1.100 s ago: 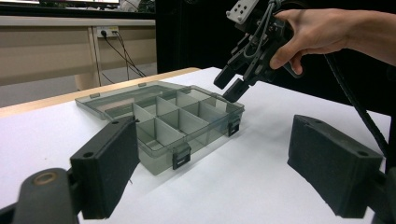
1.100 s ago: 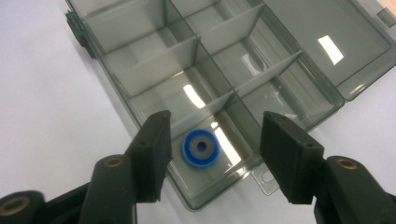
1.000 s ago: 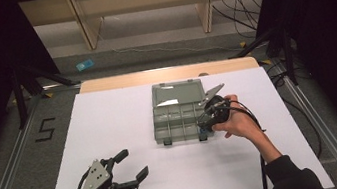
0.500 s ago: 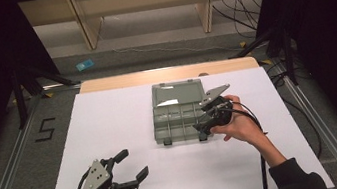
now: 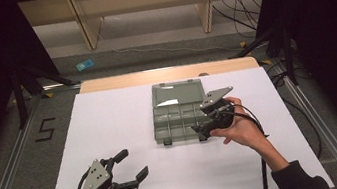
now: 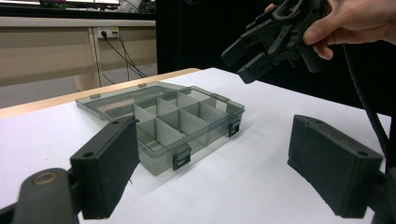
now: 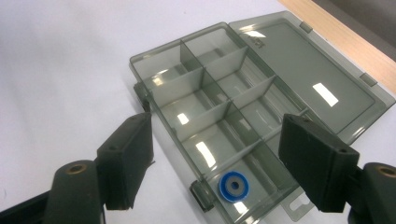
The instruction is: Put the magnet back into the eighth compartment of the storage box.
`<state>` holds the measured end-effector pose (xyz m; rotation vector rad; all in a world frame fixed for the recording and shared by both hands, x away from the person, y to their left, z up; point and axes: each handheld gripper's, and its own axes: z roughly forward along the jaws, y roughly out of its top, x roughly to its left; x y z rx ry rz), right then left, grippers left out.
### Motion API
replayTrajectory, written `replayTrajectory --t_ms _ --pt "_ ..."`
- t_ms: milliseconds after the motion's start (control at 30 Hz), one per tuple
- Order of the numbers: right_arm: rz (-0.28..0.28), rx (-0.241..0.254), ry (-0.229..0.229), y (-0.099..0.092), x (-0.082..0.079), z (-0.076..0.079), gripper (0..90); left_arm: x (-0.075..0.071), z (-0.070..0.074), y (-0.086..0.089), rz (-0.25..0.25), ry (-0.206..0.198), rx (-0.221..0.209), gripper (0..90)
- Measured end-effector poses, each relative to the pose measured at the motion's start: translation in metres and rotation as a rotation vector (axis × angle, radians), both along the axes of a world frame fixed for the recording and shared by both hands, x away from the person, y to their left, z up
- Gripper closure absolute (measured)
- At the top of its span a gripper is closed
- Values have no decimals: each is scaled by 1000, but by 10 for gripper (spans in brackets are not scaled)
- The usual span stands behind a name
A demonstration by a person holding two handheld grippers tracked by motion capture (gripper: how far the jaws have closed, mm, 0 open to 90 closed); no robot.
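One blue ring [image 7: 233, 186] already sits in the open organizer box [image 5: 180, 118]; both left tongs [image 5: 126, 167] and right tongs [image 5: 201, 129] gape empty.

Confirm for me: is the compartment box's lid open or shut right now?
Open. The box has its lid folded back flat on the table, dividers exposed.

organiser box [image 7: 224, 107]: smoky grey, see-through, with darker grey latches
ring [image 7: 233, 186] in its corner cell: blue, paler centre
table cover [image 5: 110, 123]: plain white
table edge [image 5: 168, 74]: light wood
right gripper [image 5: 202, 129]: black
left gripper [image 5: 129, 166]: black, grey plate
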<state>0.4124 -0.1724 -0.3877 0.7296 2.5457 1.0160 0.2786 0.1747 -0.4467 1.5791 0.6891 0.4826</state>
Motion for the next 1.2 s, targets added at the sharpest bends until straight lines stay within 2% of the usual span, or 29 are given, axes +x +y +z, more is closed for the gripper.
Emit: replayTrajectory --t_ms 33,100,167,267,367,467,500,800,867,967,1200 --pt "-13 8 -14 1 -1 0 271 0 0 0 0 2 -2 161" --pt "-5 7 -6 1 -3 2 270 0 0 0 0 -1 1 161" --pt "-3 21 -25 2 -4 1 270 0 0 0 0 -1 1 161" --pt "0 49 -14 3 -6 1 270 0 0 0 0 -1 1 161" --pt "13 41 -9 2 -7 0 270 0 0 0 0 0 1 161" --pt "-1 57 -15 4 -9 -3 268 0 0 0 0 0 -1 161" --pt "-1 44 -7 3 -10 -2 267 0 0 0 0 0 -2 161" --pt "6 68 -19 4 -14 -1 261 0 0 0 1 1 -1 161" --pt "4 87 -31 4 -14 -2 261 0 0 0 1 0 -2 161" --pt "8 91 -14 5 -16 -3 260 0 0 1 1 0 -3 161" --pt "9 97 -15 5 -19 -5 256 0 0 1 1 0 -2 161"
